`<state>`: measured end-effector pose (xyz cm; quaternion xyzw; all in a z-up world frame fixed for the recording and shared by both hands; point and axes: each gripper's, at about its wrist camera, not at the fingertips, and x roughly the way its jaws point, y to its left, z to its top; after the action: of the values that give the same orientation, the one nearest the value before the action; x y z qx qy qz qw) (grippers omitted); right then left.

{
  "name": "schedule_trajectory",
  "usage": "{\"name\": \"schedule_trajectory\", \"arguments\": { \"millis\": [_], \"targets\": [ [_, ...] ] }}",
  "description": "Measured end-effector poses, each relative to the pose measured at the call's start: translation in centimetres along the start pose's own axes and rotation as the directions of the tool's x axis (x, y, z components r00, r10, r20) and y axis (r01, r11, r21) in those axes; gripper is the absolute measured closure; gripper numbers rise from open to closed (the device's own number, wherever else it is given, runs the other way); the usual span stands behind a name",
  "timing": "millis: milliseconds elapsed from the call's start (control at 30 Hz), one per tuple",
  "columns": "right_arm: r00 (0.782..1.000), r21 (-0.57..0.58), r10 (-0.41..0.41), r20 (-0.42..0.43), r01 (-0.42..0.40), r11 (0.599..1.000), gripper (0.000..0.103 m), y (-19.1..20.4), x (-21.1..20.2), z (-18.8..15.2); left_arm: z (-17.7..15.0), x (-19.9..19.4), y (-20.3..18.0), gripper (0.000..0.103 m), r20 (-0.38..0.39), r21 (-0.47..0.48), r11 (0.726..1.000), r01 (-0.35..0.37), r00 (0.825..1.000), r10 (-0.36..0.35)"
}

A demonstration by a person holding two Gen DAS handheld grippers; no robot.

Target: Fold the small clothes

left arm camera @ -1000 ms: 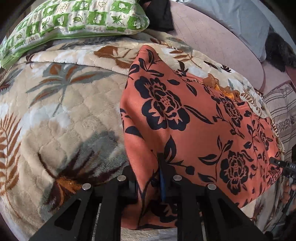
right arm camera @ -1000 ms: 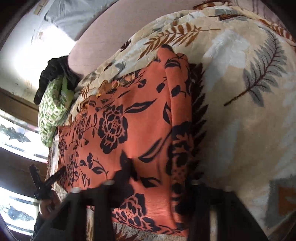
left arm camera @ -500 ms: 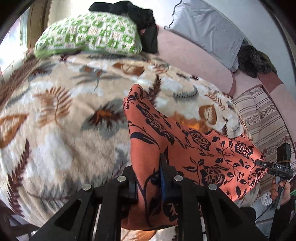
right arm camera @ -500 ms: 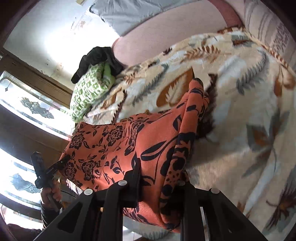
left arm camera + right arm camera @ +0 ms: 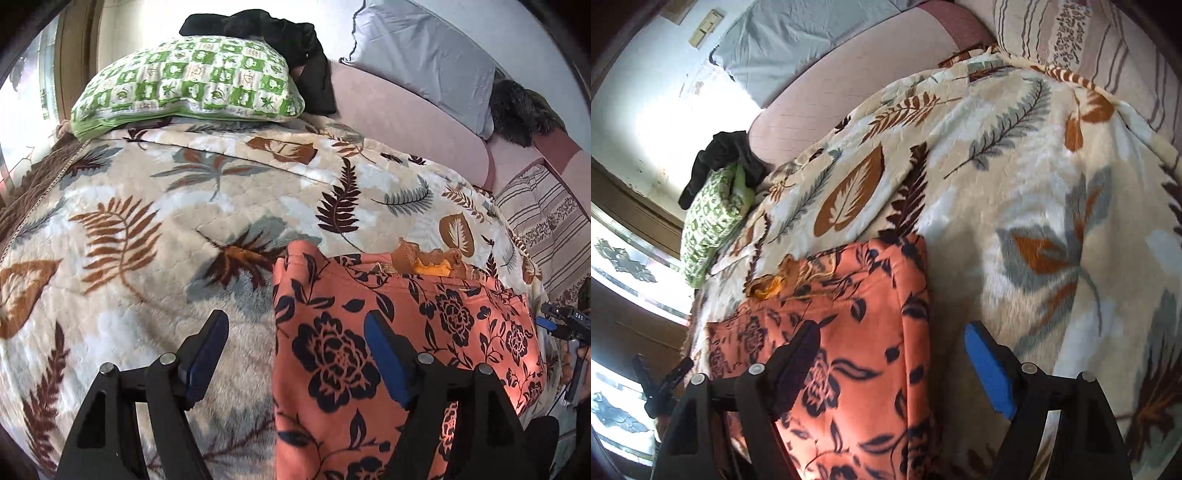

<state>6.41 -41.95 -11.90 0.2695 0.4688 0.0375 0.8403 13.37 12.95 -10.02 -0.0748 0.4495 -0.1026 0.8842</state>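
Left gripper [image 5: 295, 328]: jaws spread wide, having just been opening; nothing pressed between the pads; it points steeply down over the left edge of the orange floral garment [image 5: 388, 350].
Left gripper fingers [image 5: 207, 347]: one sits left of the garment's edge, the other above the cloth itself.
Right gripper [image 5: 892, 341]: jaws likewise wide apart, just opened; pads clear of the cloth; it is angled down over the garment's right edge.
Right gripper fingers [image 5: 988, 363]: the blue-padded one lies right of the garment, the other above it.
Person's hand [image 5: 576, 363]: at the garment's far right, wrapped around the right gripper's handle.
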Motion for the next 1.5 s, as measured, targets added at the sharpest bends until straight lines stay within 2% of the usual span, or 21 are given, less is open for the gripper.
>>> {"name": "schedule_trajectory", "arguments": {
  "millis": [67, 133, 167, 200, 233, 467, 567, 667, 700, 767, 800, 900, 1000, 1067, 1133, 1167, 1233, 1300, 1333, 1433, 1500],
  "targets": [
    [0.998, -0.039, -0.056, -0.023, 0.055, 0.998, 0.024, 0.6, 1.9, 1.0, 0.8, 2.2, -0.2, 0.027, -0.039, 0.02, 1.0, -0.004, 0.999, 0.005],
    [0.992, -0.081, -0.092, -0.086, 0.085, 0.993, 0.08, 1.0, 3.9, 1.5, 1.0, 4.0, -0.5, 0.027, -0.077, 0.05, 0.998, -0.04, 0.996, 0.044],
    [0.987, -0.114, -0.129, -0.1, 0.117, 0.987, 0.081, 1.4, 4.4, 1.5, 1.2, 4.7, -0.5, 0.038, -0.093, 0.051, 0.997, -0.056, 0.994, 0.061],
    [0.983, -0.156, -0.159, -0.095, 0.143, 0.977, 0.086, 2.2, 4.5, 1.4, 1.2, 5.1, -0.5, 0.09, -0.117, 0.053, 0.998, -0.044, 0.992, 0.05],
    [0.981, -0.189, -0.171, -0.092, 0.152, 0.97, 0.093, 2.9, 4.3, 1.2, 1.3, 5.5, -0.5, 0.095, -0.147, 0.066, 0.996, -0.056, 0.987, 0.066],
    [0.967, -0.309, -0.219, 0.128, 0.249, 0.918, 0.097, 7.2, -0.6, 3.5, 1.6, 0.6, -1.7, 0.095, 0.042, 0.089, 0.994, -0.058, 0.998, 0.054],
    [0.971, -0.278, -0.217, 0.101, 0.237, 0.931, 0.096, 6.1, 2.2, 5.2, 1.1, 5.5, -1.0, 0.092, -0.032, 0.105, 0.986, -0.13, 0.99, 0.134],
    [0.959, -0.204, -0.275, -0.073, 0.255, 0.945, 0.091, 2.4, 7.7, 3.9, 0.8, 6.8, 0.1, 0.059, -0.067, 0.072, 0.983, -0.167, 0.983, 0.172],
    [0.966, -0.17, -0.252, -0.049, 0.241, 0.955, 0.09, 1.8, 7.4, 3.2, 1.0, 5.7, 0.6, 0.051, -0.046, 0.033, 0.987, -0.157, 0.986, 0.159],
    [0.969, -0.137, -0.247, 0.009, 0.246, 0.959, 0.052, 1.5, 5.3, 2.4, 1.4, 3.0, 1.3, 0.046, -0.001, -0.037, 0.992, -0.118, 0.993, 0.118],
    [0.968, -0.107, -0.25, 0.026, 0.252, 0.962, 0.017, 1.3, 4.0, 2.2, 1.5, 1.5, 1.4, 0.046, 0.023, -0.054, 0.993, -0.108, 0.994, 0.109],
    [0.975, -0.047, -0.176, 0.134, 0.184, 0.982, 0.016, 1.8, -1.1, 1.6, 1.1, -3.2, 0.4, 0.045, 0.109, -0.061, 0.997, -0.048, 0.993, 0.055],
    [0.988, -0.027, 0.082, 0.128, -0.079, 0.997, 0.016, 3.9, -4.3, 1.0, -0.4, -6.4, -2.3, 0.035, 0.15, 0.005, 0.999, 0.043, 0.988, -0.043],
    [0.955, -0.006, 0.292, 0.047, -0.292, 0.956, 0.016, 5.4, -4.2, -0.4, -1.9, -6.9, -4.4, 0.031, 0.147, 0.078, 0.993, 0.086, 0.984, -0.097],
    [0.892, 0.071, 0.447, -0.059, -0.443, 0.894, 0.015, 5.9, -2.2, -2.7, -3.7, -5.2, -5.9, 0.027, 0.112, 0.146, 0.986, 0.082, 0.989, -0.099],
    [0.875, 0.091, 0.47, -0.12, -0.462, 0.882, 0.015, 5.7, -0.7, -4.0, -4.8, -3.0, -6.0, 0.027, 0.06, 0.167, 0.986, 0.022, 0.998, -0.032],
    [0.95, 0.096, 0.262, -0.172, -0.249, 0.964, 0.017, 3.4, 2.5, -6.5, -6.7, 2.7, -4.3, 0.026, -0.136, 0.14, 0.986, -0.093, 0.984, 0.112],
    [0.944, 0.293, 0.317, -0.089, -0.279, 0.914, 0.037, -0.7, 3.2, -7.6, -6.9, 1.1, -3.3, 0.025, -0.02, 0.081, 0.992, -0.091, 0.995, 0.093],
    [0.941, 0.347, 0.333, -0.056, -0.294, 0.891, 0.036, -1.3, 2.1, -7.6, -6.6, 0.3, -3.2, 0.026, -0.03, 0.073, 0.987, -0.141, 0.989, 0.144],
    [0.972, 0.245, 0.236, 0.003, -0.229, 0.942, 0.019, 0.6, -1.8, -7.3, -5.8, -2.6, -2.5, 0.026, 0.013, 0.01, 0.994, -0.109, 0.994, 0.109],
    [0.947, 0.229, 0.32, 0.011, -0.314, 0.921, 0.019, 1.4, -2.9, -7.7, -6.0, -4.3, -2.5, 0.026, 0.038, -0.022, 0.998, -0.059, 0.998, 0.059]
  ]
}}
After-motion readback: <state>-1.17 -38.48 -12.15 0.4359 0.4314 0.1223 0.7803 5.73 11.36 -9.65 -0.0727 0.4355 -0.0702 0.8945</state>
